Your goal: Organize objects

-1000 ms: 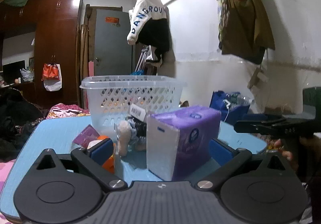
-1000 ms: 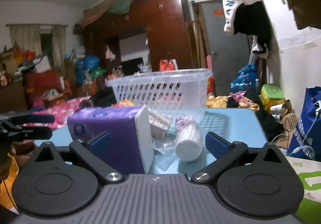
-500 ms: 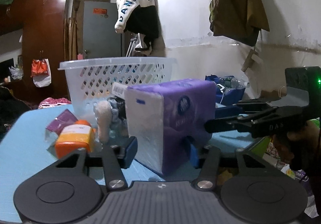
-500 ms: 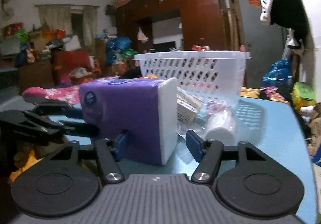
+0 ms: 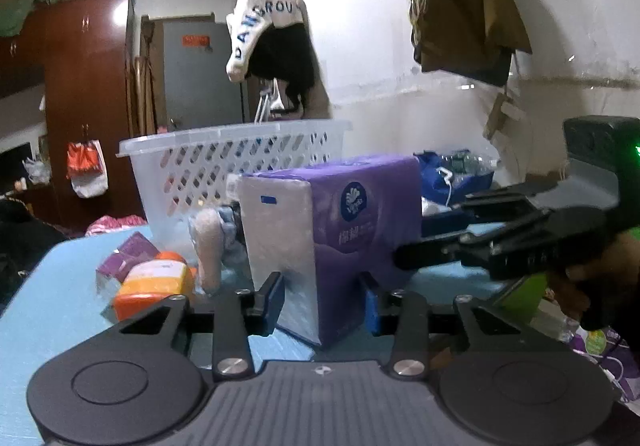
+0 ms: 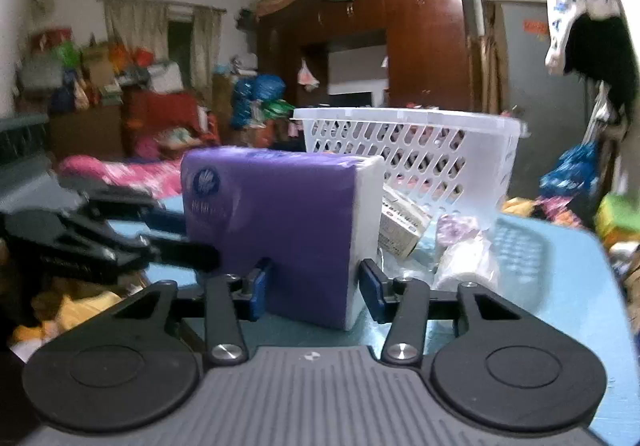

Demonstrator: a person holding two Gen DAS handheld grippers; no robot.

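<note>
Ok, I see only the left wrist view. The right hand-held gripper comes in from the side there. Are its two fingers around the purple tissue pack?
Observer: Yes. In the right wrist view the right hand-held gripper has a finger on each side of the tissue pack. Its jaws have just been closing and the pads look pressed on it.
Operator: And what lies hidden behind the pack?
Observer: A small white carton lies tilted beside the pack's white end, in front of the basket.

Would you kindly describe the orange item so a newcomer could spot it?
Start at the white basket on the blue table. On the tabletop before it, left of the purple tissue pack, lies the orange bottle: the only orange thing there, wearing a pale label.
</note>
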